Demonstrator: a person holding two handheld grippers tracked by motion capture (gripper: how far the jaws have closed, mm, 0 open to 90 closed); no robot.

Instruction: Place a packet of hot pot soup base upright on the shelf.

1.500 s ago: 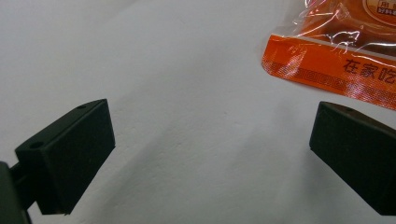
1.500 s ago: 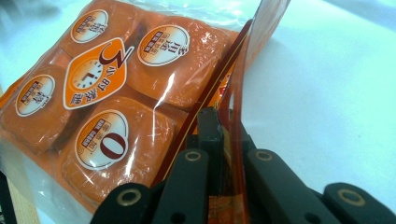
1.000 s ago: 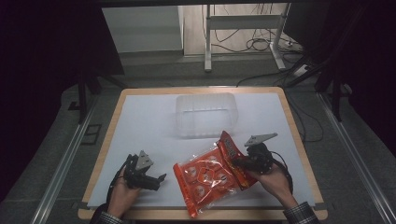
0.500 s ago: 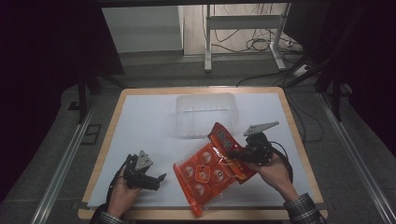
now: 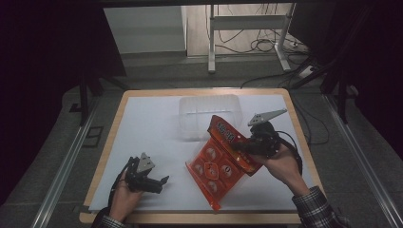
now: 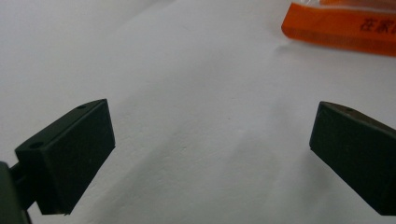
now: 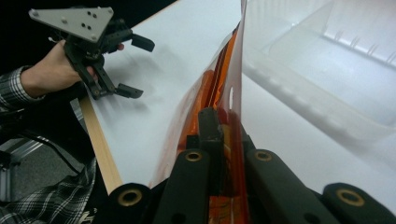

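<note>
Gripping one edge of the flat orange plastic snack packet (image 5: 219, 164), the right gripper (image 5: 243, 147) is holding it tilted over the white-covered wooden table (image 5: 142, 128), with the packet's upper end raised toward the clear rectangular plastic container (image 5: 209, 116) and its lower corner reaching down toward the near edge of the table. In the right gripper view its two jaws are sitting pressed together on the orange film (image 7: 219, 116), which is rising edge-on between them, and the clear container (image 7: 336, 70) is lying just beyond it to the right. The left gripper (image 5: 159, 183) is resting low on the white sheet near the table's front left, well apart from the packet (its hand (image 5: 124, 197) is wrapped around the handle). Its jaws are standing wide apart with nothing between them; in the left gripper view bare white sheet (image 6: 210, 140) is showing across the gap, and an orange strip of the packet (image 6: 338, 28) is lying at the top right. The same left gripper (image 7: 133, 67) is appearing farther off in the right gripper view, its jaws spread over the sheet.
</note>
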